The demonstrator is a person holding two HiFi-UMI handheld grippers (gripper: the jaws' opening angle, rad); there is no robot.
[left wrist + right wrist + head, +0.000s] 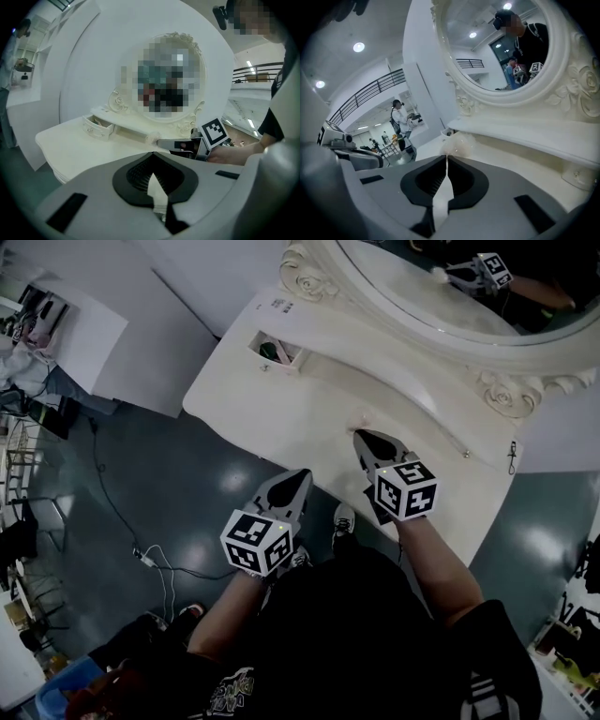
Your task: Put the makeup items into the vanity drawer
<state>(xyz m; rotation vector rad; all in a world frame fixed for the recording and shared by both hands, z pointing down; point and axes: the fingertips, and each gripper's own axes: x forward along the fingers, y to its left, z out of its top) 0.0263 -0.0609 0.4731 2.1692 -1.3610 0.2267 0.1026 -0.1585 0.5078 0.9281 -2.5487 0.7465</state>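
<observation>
A white vanity table [272, 409] carries an oval mirror [441, 306] and a small drawer [272, 341] pulled open at its back left, with green and red items inside. A small pale, translucent makeup item [458, 143] lies on the tabletop in front of the mirror. My right gripper [359, 434] reaches over the table, jaws shut, their tips pinching the item's near edge [151, 138]. My left gripper [302, 474] hangs off the table's front edge, shut on nothing. The left gripper view shows the open drawer [97, 126] far left and the right gripper [161, 141] ahead.
A white partition [159, 334] stands left of the vanity. Cables [141, 554] trail across the dark floor below the table's front edge. A small knob [466, 454] sits on the vanity's right shelf front. People stand far off in the hall [399, 119].
</observation>
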